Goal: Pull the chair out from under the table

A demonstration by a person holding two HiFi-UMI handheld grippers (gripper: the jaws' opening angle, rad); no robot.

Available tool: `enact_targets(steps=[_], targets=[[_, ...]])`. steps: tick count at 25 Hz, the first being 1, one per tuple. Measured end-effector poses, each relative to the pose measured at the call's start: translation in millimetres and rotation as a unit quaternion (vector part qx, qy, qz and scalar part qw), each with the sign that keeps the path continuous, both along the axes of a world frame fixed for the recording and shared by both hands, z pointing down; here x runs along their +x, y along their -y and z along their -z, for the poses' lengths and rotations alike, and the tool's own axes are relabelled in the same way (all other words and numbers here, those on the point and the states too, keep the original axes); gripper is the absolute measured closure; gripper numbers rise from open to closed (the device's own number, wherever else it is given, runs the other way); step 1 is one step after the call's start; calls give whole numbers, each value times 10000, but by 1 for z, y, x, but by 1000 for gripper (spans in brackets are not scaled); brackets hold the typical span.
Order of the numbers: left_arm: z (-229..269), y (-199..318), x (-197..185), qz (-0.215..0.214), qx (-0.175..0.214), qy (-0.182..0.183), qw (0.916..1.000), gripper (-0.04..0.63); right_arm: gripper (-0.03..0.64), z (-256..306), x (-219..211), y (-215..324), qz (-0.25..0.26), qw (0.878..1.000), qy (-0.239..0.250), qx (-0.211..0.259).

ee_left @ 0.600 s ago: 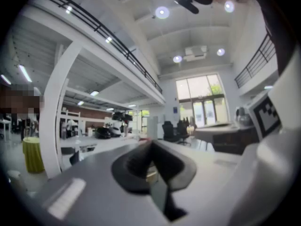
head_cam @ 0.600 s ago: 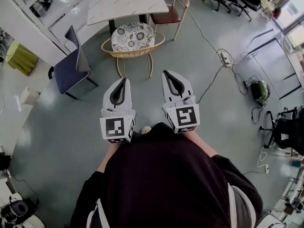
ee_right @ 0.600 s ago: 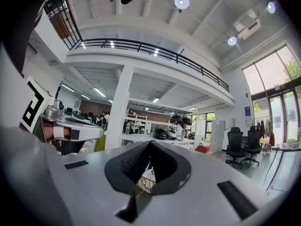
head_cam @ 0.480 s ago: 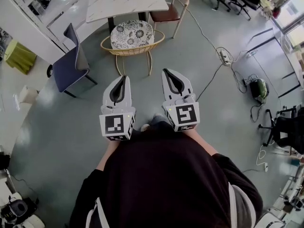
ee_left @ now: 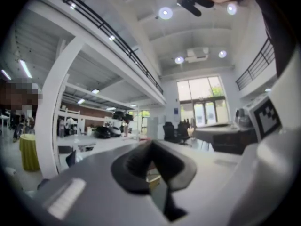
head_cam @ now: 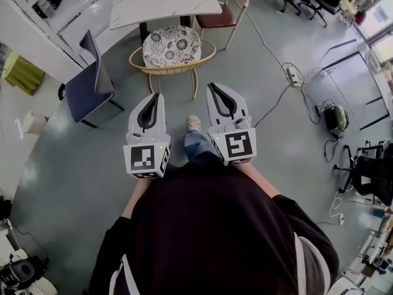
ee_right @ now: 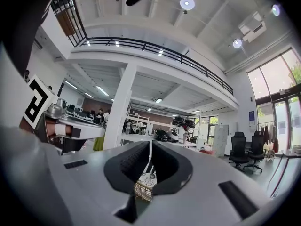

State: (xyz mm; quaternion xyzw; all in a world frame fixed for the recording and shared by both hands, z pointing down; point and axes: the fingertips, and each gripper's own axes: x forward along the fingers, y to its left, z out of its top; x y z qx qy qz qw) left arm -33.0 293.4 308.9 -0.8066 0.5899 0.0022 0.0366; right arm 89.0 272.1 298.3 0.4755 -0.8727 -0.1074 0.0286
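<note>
At the table (head_cam: 161, 2) edge: chair (head_cam: 171, 48), tan wicker frame, floral black-and-white seat | left gripper (head_cam: 158, 96), right gripper (head_cam: 212, 86): jaws together, empty

The round yellow wicker chair with patterned cushion (head_cam: 172, 47) stands ahead of both grippers, just before the white marble-top table (head_cam: 161, 0). A blue upholstered chair (head_cam: 86, 85) stands left of the left gripper (head_cam: 158, 97), and a white power strip (head_cam: 293, 75) lies to the right of the right gripper (head_cam: 214, 87).
</note>
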Motion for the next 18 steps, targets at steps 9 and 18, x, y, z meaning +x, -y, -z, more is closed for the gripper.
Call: enact_targets(steps=[9,18], targets=[[-17,100,-1,-151,-296,152,9993,584,592,-26,-8,106,341,9980,-410,-351],[-79,199,-17,-179,-1167,253,9927,503,591,-94,-25,202,956,9830,-1075,-1145]])
